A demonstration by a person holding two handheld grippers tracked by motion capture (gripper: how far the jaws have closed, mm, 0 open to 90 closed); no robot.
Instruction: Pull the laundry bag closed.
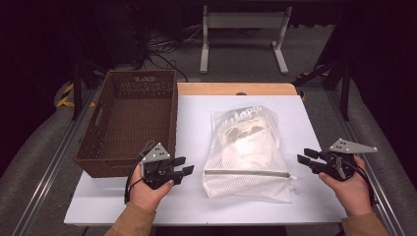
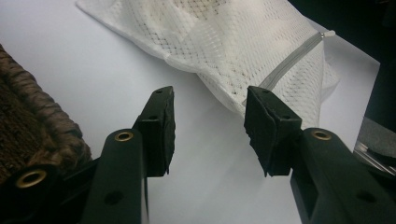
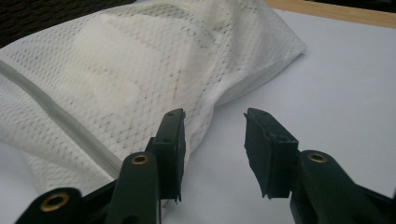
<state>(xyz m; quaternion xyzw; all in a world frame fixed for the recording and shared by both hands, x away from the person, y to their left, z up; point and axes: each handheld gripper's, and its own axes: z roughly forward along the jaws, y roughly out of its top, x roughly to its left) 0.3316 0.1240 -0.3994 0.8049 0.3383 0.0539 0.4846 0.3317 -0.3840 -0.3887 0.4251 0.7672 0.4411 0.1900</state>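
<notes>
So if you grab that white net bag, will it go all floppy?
Probably yes. The net bag is thin mesh that already lies slumped and creased on the table, so it would likely sag from wherever it's pinched. The soft lumpy stuff inside may slide toward the low end. It looks light for its size, and being flat and limp, it shouldn't roll.

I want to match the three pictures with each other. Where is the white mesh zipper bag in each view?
High view: the white mesh zipper bag lies at the table's centre, right of the brown woven basket.
Left gripper view: upper middle and right, beyond the jaws.
Right gripper view: left and centre, behind the jaws.
Shared landmark: the bag's grey zipper.
</notes>
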